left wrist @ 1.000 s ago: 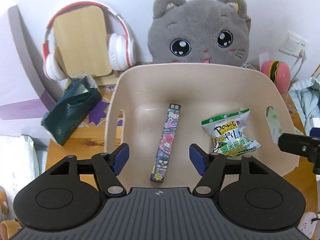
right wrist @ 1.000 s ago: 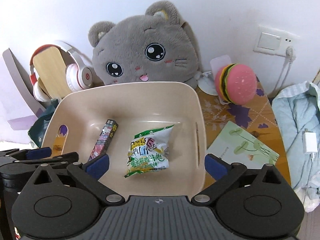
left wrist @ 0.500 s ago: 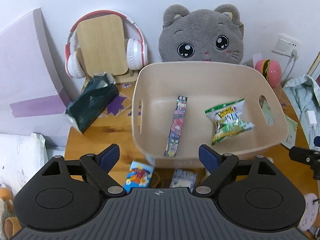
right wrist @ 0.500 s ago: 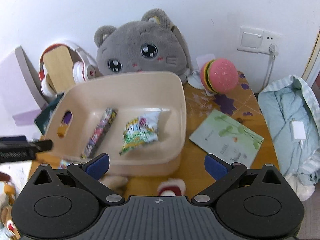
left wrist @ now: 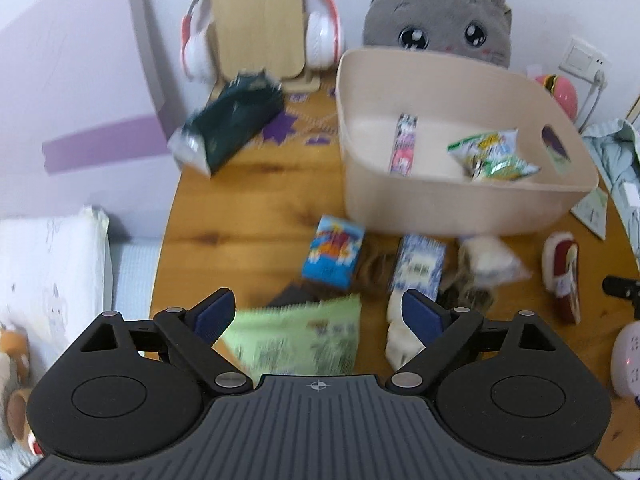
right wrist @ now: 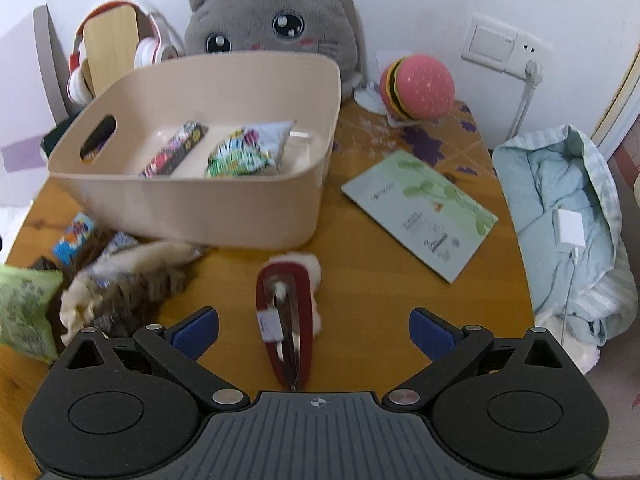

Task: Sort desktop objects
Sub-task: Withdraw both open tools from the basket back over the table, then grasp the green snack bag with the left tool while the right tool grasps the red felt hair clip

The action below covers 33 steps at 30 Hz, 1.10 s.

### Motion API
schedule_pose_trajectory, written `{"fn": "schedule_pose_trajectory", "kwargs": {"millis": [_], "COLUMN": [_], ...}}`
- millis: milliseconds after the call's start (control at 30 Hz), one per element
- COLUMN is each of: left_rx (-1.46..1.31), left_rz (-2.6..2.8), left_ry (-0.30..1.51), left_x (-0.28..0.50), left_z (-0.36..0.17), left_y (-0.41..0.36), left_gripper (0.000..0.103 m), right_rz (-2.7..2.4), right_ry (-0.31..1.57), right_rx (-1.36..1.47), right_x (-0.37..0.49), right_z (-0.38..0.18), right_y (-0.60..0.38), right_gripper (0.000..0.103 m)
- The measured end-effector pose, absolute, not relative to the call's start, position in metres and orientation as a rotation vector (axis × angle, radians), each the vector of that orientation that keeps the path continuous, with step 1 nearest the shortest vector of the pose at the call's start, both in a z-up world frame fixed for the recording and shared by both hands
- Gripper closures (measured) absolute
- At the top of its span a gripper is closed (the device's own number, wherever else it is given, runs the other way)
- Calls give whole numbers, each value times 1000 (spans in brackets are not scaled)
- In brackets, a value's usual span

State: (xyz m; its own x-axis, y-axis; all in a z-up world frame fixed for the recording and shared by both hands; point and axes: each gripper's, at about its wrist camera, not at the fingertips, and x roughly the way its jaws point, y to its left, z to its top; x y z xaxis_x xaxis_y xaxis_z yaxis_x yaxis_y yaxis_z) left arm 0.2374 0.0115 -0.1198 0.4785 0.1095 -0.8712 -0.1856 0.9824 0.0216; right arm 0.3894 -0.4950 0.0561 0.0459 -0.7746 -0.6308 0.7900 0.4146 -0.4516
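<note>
Leftmost, left tool [left wrist: 316,314] opening over green packet [left wrist: 298,340] — pads clear of it, nothing pinched. Further right, blue carton [left wrist: 334,252] and patterned box [left wrist: 420,264] on worktop [left wrist: 240,216], just beside beige bin [left wrist: 452,204] holding candy stick [left wrist: 404,144] and snack bag [left wrist: 490,154]. Rightmost, right tool [right wrist: 314,330] spread wide — red hair clip [right wrist: 286,320] between its pads, untouched.

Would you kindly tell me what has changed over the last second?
Both tongs drew back from the beige bin to the clutter in front of it; the left tongs are opening, empty, above a green packet. The candy stick and snack bag stayed in the bin.
</note>
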Motion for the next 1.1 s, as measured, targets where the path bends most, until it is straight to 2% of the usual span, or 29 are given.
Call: {"fn": "schedule_pose_trajectory", "kwargs": {"millis": [400, 1100], "left_rx": [-72, -83], "left_rz": [198, 284], "left_ry": [1121, 1194], "left_x": [210, 233], "left_z": [-154, -198], "left_y": [18, 21], "left_gripper": [11, 11], "right_rz": [-1183, -1229], "right_ry": [1023, 1112], "right_rx": [-32, -8], "right_x": [391, 407], "right_z": [28, -3], "right_y": [-500, -551], "right_gripper": [0, 0]}}
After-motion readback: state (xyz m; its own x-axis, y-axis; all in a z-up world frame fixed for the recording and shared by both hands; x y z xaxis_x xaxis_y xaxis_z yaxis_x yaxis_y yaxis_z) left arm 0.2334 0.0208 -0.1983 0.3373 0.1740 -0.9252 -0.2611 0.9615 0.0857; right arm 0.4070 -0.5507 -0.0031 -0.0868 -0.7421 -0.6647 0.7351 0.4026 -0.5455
